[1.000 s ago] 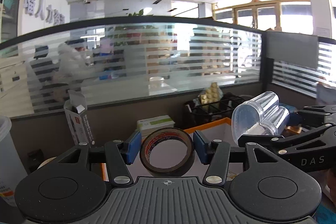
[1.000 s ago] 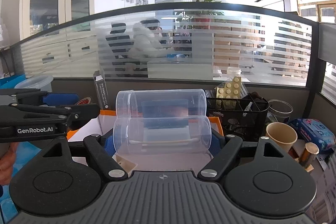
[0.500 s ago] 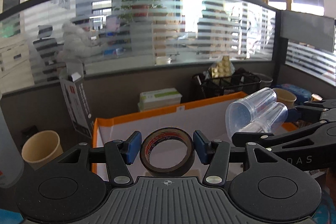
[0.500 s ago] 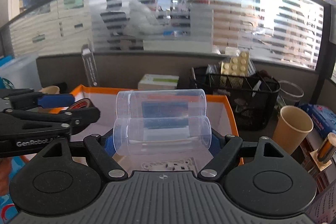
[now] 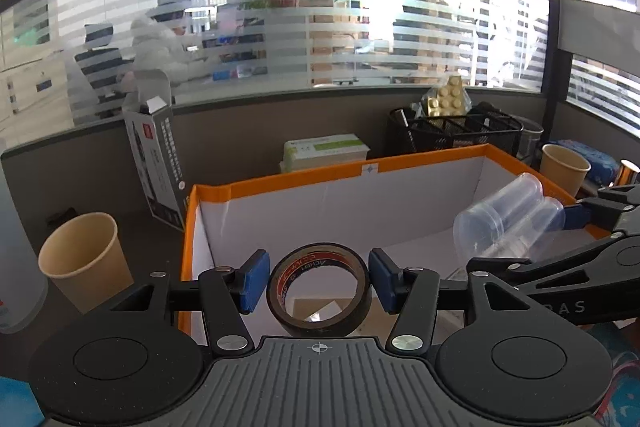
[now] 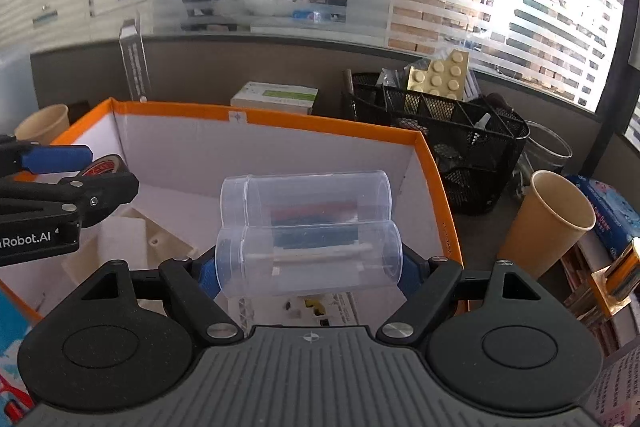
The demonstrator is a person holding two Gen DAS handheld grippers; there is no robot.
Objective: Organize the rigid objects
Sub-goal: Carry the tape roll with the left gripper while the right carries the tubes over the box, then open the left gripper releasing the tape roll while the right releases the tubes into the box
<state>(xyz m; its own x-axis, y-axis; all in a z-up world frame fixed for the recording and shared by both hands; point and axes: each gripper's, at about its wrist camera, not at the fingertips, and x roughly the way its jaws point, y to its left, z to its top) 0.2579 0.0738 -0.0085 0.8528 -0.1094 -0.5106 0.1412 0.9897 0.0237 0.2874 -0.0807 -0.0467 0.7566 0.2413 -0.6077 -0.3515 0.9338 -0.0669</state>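
- The clear jar pair [image 6: 308, 233] sits crosswise between my right gripper [image 6: 308, 269] pads: two see-through cylinders joined side by side, long axis running left to right across the jaws, open mouths to the left in the right wrist view. The jaws stand wide and clamp the lower jar by its two ends.
- The tape roll [image 5: 319, 289] is in my left gripper [image 5: 319, 281], standing on edge with its hole facing the camera. The blue pads [image 5: 251, 281] are about half spread and flank its rim. They look to be pinching it, though the right side shows a sliver of gap, so I'd call it a light hold.
- Both loads hang over the orange-rimmed box [image 6: 280, 121], the jars toward its right wall and the tape toward its left corner. From the left wrist view the jars are off to the right and a bit farther in.
- The box floor already has some white plastic pieces [image 6: 132, 241] lying below the left side.
- My read: both just go down from here. Neither hand is clearly nearer the floor. The jars' long axis lies across the box, so they should land flat.
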